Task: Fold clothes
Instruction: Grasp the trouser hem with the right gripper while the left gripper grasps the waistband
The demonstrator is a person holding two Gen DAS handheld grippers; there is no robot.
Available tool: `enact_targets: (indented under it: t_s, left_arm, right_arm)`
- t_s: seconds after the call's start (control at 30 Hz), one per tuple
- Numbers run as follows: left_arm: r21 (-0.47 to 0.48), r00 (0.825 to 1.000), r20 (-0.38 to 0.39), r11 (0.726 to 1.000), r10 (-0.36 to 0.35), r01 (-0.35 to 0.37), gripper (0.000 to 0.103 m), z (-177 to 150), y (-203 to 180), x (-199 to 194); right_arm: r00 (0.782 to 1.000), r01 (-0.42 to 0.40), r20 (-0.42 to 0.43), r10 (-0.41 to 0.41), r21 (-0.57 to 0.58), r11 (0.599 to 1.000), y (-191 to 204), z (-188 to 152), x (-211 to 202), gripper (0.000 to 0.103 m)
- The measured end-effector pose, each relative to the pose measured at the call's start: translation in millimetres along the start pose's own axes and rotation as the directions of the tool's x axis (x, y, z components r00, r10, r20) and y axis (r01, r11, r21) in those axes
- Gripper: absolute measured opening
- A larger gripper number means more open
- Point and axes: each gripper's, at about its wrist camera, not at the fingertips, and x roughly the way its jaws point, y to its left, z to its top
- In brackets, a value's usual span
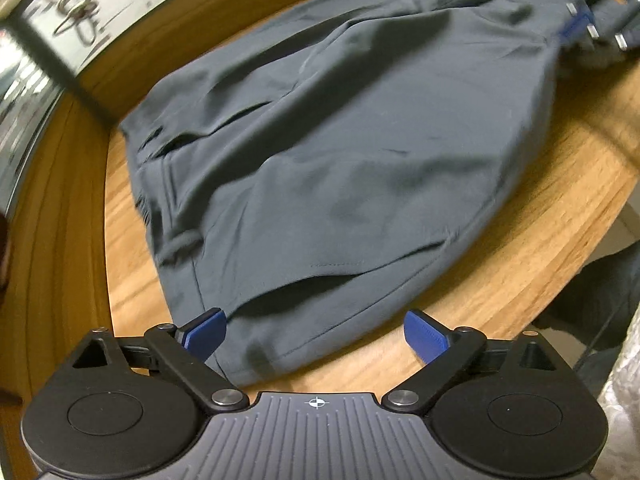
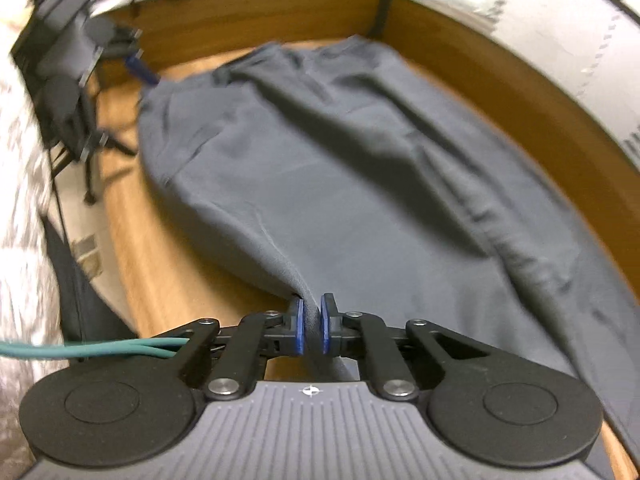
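Note:
Dark grey trousers (image 1: 340, 152) lie spread over a wooden table (image 1: 520, 240). My left gripper (image 1: 316, 334) is open at the waist end, its blue pads straddling the cloth's near edge with a pocket slit just ahead. In the right wrist view the same trousers (image 2: 340, 168) stretch away from me, and my right gripper (image 2: 313, 330) is shut on a pinched fold of their near edge. The right gripper (image 1: 592, 12) shows at the top right of the left wrist view, on the cloth's far end. The left gripper (image 2: 120, 52) appears blurred at the far left corner.
A raised wooden rim (image 2: 500, 92) curves around the table's far side. A glass panel with a dark post (image 1: 60, 64) stands beyond it. Dark chair or stand legs (image 2: 88, 148) and a silvery crinkled surface (image 2: 20, 200) lie off the table edge. A green cable (image 2: 100, 348) trails from the right gripper.

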Motion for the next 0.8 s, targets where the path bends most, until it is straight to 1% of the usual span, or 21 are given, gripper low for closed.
enact_targets:
  t_s: [0.07, 0.13, 0.23, 0.33, 0.37, 0.4, 0.43, 0.47, 0.5, 0.53, 0.57, 0.6, 0.63, 0.7, 0.77, 0.8]
  left_arm:
    - [0.044, 1.0, 0.012, 0.999, -0.004, 0.003, 0.096, 2.2, -4.3, 2.4]
    - [0.069, 1.0, 0.023, 0.997, -0.021, 0.019, 0.096, 4.8, -6.5, 5.3]
    - [0.086, 0.999, 0.04, 0.996, 0.004, -0.008, 0.095, 6.8, -10.4, 10.0]
    - [0.076, 0.998, 0.053, 0.996, 0.043, -0.047, 0.082, 7.7, -8.7, 13.9]
    - [0.069, 0.997, 0.054, 0.996, 0.053, -0.056, 0.071, 7.7, -6.7, 14.3]
    - [0.062, 0.997, 0.052, 0.996, 0.057, -0.06, 0.057, 7.5, -4.6, 14.5]
    - [0.059, 0.997, 0.049, 0.996, 0.062, -0.065, 0.05, 6.6, -2.8, 14.2]
    - [0.055, 0.997, 0.047, 0.996, 0.067, -0.07, 0.04, 5.7, -1.0, 13.8]
    - [0.053, 0.996, 0.051, 0.996, 0.069, -0.071, 0.032, 3.8, 0.8, 12.4]
    - [0.044, 0.996, 0.053, 0.996, 0.07, -0.072, 0.027, 2.7, 3.2, 10.2]
    - [0.022, 0.996, 0.052, 0.997, 0.07, -0.071, 0.017, 1.8, 6.4, 7.5]
    - [-0.008, 0.997, 0.049, 0.998, 0.061, -0.061, 0.013, 1.3, 10.8, 3.5]
    - [-0.033, 0.997, 0.05, 0.998, 0.054, -0.053, 0.012, 1.6, 14.8, -0.7]
    - [-0.075, 0.998, 0.054, 0.996, 0.043, -0.039, 0.007, 2.0, 21.8, -10.7]
    - [-0.11, 0.997, 0.064, 0.994, 0.033, -0.026, 0.006, 2.3, 29.1, -23.4]
    - [-0.126, 0.997, 0.068, 0.992, 0.025, -0.016, 0.006, 5.6, 34.9, -27.4]
  right_arm:
    - [1.0, 0.019, 0.007, -0.02, 0.041, 0.999, -10.1, 6.0, -5.6, 0.008]
    - [0.999, 0.04, 0.013, -0.042, 0.085, 0.996, -19.5, 11.6, -9.4, 0.008]
    - [0.997, 0.067, 0.028, -0.072, 0.134, 0.989, -30.5, 17.5, -16.4, 0.008]
    - [0.995, 0.088, 0.024, -0.093, 0.148, 0.985, -35.2, 19.7, -20.3, 0.008]
    - [0.995, 0.094, 0.019, -0.097, 0.149, 0.984, -36.4, 20.3, -20.3, 0.008]
    - [0.995, 0.098, 0.014, -0.101, 0.147, 0.984, -37.1, 19.7, -20.3, 0.008]
    - [0.994, 0.102, 0.009, -0.104, 0.146, 0.984, -37.8, 19.0, -20.2, 0.008]
    - [0.994, 0.105, 0.003, -0.107, 0.145, 0.984, -38.0, 17.8, -19.7, 0.008]
    - [0.994, 0.108, -0.004, -0.109, 0.143, 0.984, -38.2, 16.5, -19.2, 0.008]
    - [0.994, 0.111, -0.008, -0.111, 0.143, 0.984, -37.8, 15.5, -18.1, 0.008]
    - [0.994, 0.108, -0.014, -0.107, 0.142, 0.984, -37.5, 14.6, -16.3, 0.008]
    - [0.995, 0.102, -0.02, -0.1, 0.144, 0.984, -37.0, 13.1, -15.9, 0.008]
    - [0.996, 0.092, -0.022, -0.09, 0.151, 0.984, -36.6, 12.5, -16.6, 0.007]
    - [0.998, 0.061, -0.023, -0.057, 0.175, 0.983, -36.5, 11.8, -20.2, 0.004]
    - [1.0, 0.028, -0.015, -0.025, 0.198, 0.98, -35.1, 12.4, -28.4, 0.004]
    - [0.999, 0.035, -0.011, -0.033, 0.189, 0.981, -33.2, 14.3, -33.7, 0.004]
